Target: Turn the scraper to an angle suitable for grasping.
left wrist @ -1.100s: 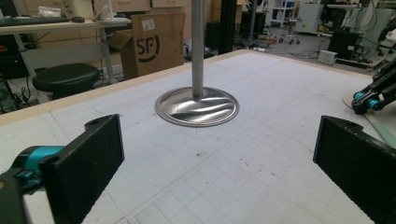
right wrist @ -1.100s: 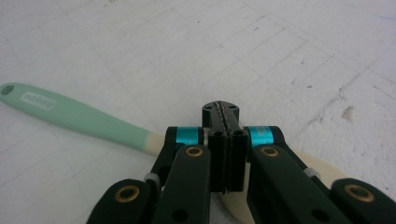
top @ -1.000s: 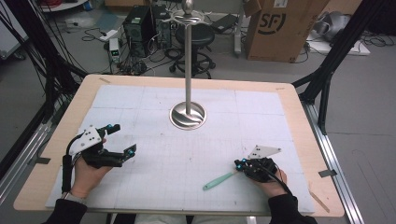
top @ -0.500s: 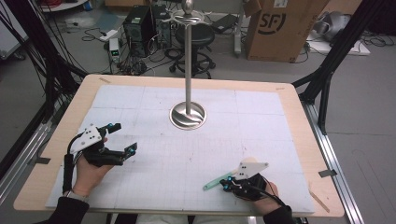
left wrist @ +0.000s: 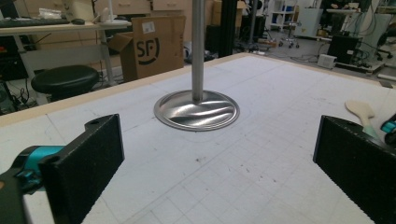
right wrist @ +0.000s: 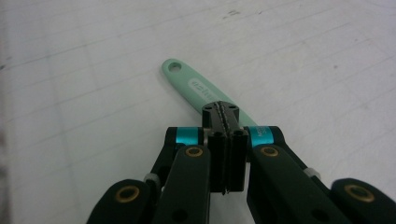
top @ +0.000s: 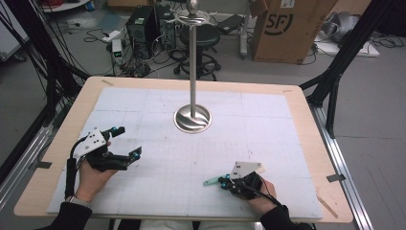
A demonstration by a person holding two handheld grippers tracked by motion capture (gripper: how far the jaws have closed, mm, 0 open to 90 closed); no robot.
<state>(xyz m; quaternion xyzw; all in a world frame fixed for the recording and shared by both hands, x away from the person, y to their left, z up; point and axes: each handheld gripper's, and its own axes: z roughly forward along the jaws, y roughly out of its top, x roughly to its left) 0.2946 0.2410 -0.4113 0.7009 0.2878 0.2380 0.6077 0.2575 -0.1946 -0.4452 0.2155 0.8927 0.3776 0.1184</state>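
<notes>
Spatula (right wrist: 198, 88), mint-green with a hanging hole in its handle end, lies flat on the white mat (top: 158, 191), well in front of the steel stand (top: 192, 117) and off to its right. The right gripper (right wrist: 223, 114) sits over the handle with its jaws pressed together; whether they pinch it or close just above it, I cannot tell. The left gripper (left wrist: 215, 154), jaws spread wide and empty, faces the stand's round base. Judging from this, pickup is barely started, and lifting and hanging on the stand remain.
</notes>
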